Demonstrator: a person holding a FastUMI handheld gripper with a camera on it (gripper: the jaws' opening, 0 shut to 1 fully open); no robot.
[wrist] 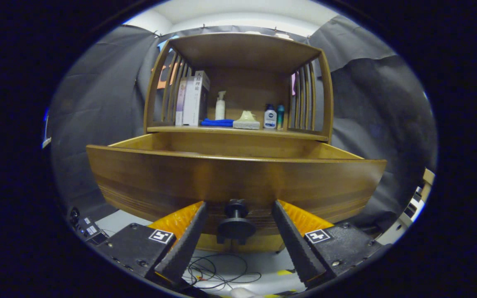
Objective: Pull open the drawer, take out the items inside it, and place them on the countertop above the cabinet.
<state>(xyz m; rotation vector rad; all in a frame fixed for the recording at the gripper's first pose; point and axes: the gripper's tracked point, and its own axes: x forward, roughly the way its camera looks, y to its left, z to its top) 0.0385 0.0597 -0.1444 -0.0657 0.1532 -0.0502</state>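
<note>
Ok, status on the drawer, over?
Hand-held gripper open, fingers either side of the knob, not touching. Drawer pulled out; contents hidden behind its front. Nothing in the way.

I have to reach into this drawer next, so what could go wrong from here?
The gripper is open, its fingers either side of the black knob without pressing it; closing off-centre could slip. The drawer front hides its contents, so reaching in is blind. The countertop already holds books, bottles and a blue cloth, so space is tight.

Glossy varnished wood drawer (236, 182), matt black plastic knob (235, 223), ribbed gripper fingers (184, 244).
</note>
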